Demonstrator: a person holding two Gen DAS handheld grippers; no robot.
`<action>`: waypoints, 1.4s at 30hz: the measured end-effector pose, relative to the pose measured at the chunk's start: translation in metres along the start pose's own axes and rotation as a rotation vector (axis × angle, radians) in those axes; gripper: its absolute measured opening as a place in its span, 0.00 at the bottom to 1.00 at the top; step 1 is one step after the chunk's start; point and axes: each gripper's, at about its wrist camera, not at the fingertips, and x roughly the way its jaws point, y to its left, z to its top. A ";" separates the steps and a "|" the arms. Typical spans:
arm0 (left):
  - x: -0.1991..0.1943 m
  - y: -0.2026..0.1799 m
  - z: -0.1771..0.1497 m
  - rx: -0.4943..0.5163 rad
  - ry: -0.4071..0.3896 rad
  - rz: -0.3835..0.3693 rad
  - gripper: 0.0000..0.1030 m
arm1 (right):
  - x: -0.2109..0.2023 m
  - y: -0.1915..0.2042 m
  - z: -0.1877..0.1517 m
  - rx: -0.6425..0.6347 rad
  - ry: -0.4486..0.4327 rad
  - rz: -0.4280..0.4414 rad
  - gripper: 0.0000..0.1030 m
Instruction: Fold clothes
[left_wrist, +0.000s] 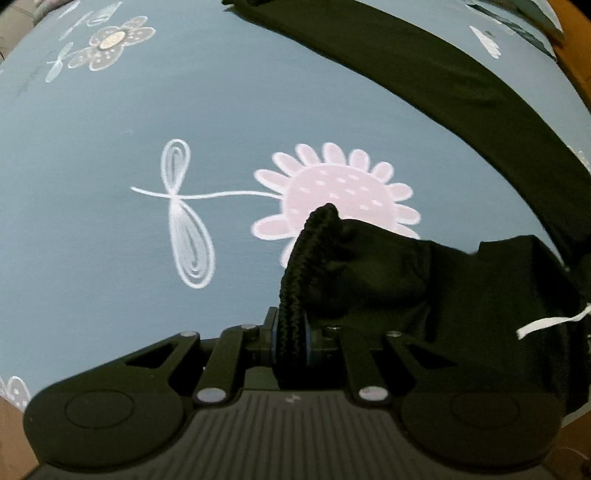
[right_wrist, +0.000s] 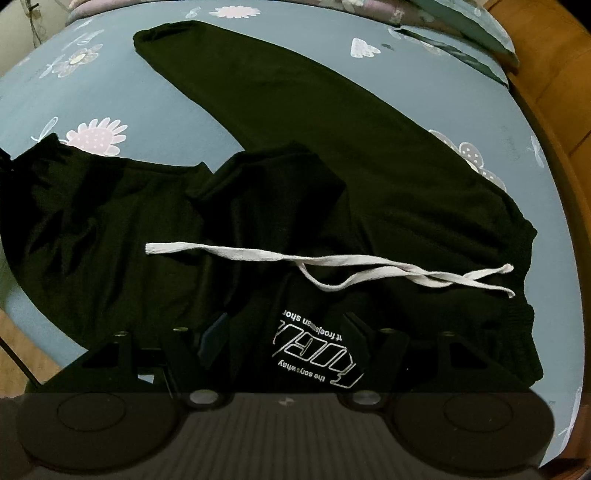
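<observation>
Left wrist view: left gripper (left_wrist: 291, 334) pinches the ribbed cuff (left_wrist: 310, 251) of black fabric trousers (right_wrist: 332, 155), lifted over the blue flowered bedsheet (left_wrist: 110, 221). Right gripper (right_wrist: 282, 334) spread above the trousers' near waist, white drawstring (right_wrist: 332, 264) just beyond.

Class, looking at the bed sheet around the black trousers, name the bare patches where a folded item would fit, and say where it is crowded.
Bare sheet lies left of the pink flower, up to the grey flower. Another patch lies beyond the outstretched leg, toward the pillow. It is crowded near the drawstring, where the trousers bunch.
</observation>
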 end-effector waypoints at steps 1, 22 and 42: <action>0.000 0.001 -0.001 0.000 0.000 0.017 0.10 | 0.000 -0.001 0.000 0.003 0.001 -0.001 0.69; 0.002 0.051 -0.003 -0.025 0.077 0.257 0.12 | 0.003 -0.020 -0.001 0.048 0.014 -0.031 0.71; 0.006 0.113 -0.017 -0.082 0.133 0.379 0.17 | 0.013 -0.019 0.008 0.040 0.043 -0.027 0.71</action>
